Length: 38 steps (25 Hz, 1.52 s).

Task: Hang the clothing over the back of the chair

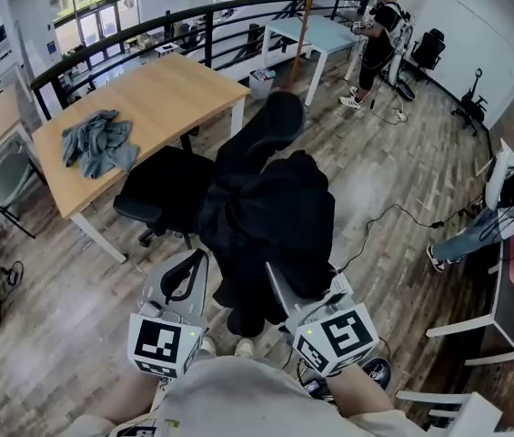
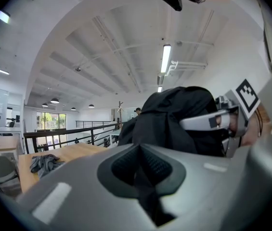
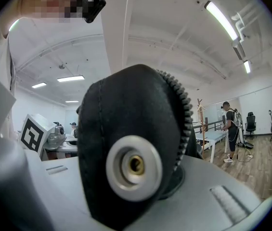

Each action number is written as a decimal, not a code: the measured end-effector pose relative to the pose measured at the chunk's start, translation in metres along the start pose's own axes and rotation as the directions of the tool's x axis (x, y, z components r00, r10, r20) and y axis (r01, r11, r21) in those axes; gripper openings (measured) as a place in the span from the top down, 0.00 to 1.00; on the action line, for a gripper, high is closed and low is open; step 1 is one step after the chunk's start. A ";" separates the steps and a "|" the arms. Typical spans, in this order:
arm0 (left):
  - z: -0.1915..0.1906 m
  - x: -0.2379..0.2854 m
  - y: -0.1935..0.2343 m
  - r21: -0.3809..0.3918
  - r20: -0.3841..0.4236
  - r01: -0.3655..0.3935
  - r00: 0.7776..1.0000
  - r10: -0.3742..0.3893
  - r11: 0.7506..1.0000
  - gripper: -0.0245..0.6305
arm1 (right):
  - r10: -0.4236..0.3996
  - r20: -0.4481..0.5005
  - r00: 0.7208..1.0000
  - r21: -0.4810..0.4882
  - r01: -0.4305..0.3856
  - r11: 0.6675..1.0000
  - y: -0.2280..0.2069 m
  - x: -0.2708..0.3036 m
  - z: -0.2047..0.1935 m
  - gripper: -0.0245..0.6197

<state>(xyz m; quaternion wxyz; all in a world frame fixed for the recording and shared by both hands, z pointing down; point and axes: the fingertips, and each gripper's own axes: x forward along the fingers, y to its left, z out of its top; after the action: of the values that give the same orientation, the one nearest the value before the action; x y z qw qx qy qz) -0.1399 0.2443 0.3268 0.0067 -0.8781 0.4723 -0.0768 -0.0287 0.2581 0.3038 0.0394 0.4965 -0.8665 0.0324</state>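
A black jacket [image 1: 266, 208] hangs bunched between my two grippers, just in front of me. My left gripper [image 1: 204, 255] is shut on a thin fold of it [image 2: 148, 196]. My right gripper [image 1: 272, 269] is shut on an edge with a metal snap button [image 3: 135, 166] and zipper teeth. In the left gripper view the bulk of the jacket [image 2: 174, 119] fills the middle, with the right gripper beside it. A black office chair [image 1: 161, 194] stands on the floor to the left of the jacket. The jacket hides the chair's right side.
A wooden table [image 1: 175, 89] behind the chair carries a crumpled grey cloth [image 1: 99, 142]. A black railing [image 1: 129, 39] runs along the back. A person [image 1: 379, 35] stands by a white table [image 1: 325, 35]. Another person [image 1: 475, 235] sits at the right, and a cable [image 1: 393, 217] crosses the floor.
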 end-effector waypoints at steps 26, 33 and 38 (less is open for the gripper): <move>0.005 0.057 0.022 0.039 0.019 -0.151 0.988 0.150 0.988 0.96 | 0.078 0.077 0.994 -0.018 -0.077 0.997 -0.057 0.059 0.012 0.83; -0.002 0.085 0.068 0.030 0.013 -0.167 0.986 0.167 0.986 0.96 | 0.114 0.063 0.992 -0.031 -0.112 0.993 -0.054 0.120 0.011 0.83; -0.006 0.115 0.111 0.032 0.006 -0.181 0.983 0.181 0.983 0.96 | 0.156 0.059 0.986 0.000 -0.156 0.988 -0.057 0.176 0.013 0.83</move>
<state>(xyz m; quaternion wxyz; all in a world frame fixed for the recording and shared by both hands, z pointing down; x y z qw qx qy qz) -0.1706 0.0879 0.3382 0.0287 -0.8314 0.5488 -0.0820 -0.0685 0.0769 0.3093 0.0100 0.4281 -0.9034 0.0226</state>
